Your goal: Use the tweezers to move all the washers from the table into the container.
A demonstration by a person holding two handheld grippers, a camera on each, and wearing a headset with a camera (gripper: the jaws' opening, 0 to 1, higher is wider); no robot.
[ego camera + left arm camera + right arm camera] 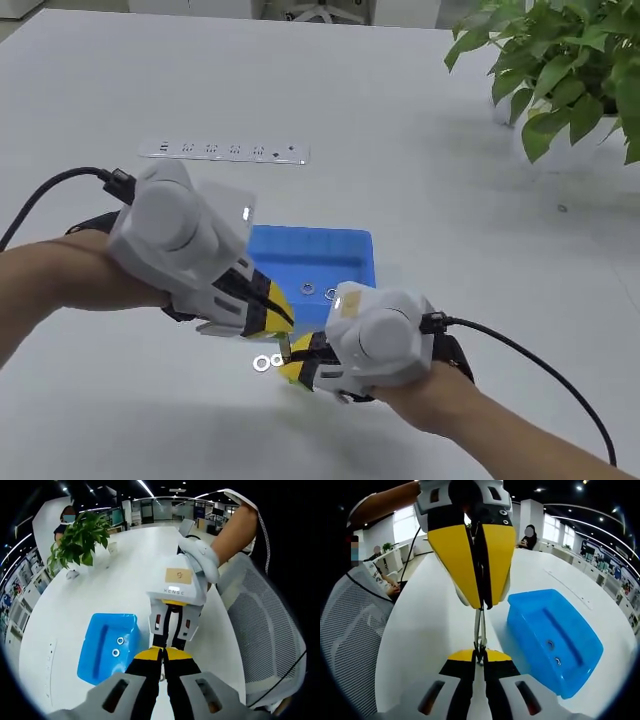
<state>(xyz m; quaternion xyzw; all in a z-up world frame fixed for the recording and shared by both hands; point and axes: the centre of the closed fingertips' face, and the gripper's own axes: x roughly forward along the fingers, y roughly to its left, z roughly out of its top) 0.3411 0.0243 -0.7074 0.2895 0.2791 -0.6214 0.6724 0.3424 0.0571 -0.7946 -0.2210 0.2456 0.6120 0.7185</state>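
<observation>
The thin metal tweezers [480,625] span the short gap between the two grippers, which face each other tip to tip. My left gripper [285,318] [481,605] is shut on one end and my right gripper [290,362] [480,656] is shut on the other end. Two washers [262,363] [277,358] lie on the white table just left of the right gripper's jaws. The blue container [345,245] [95,650] [535,615] sits right behind the grippers and holds two washers [307,290] [330,295].
A white power strip [225,151] lies on the table beyond the container. A potted plant [560,70] stands at the far right corner. A mesh chair [265,630] is behind the right arm. The table [450,200] is bare to the right.
</observation>
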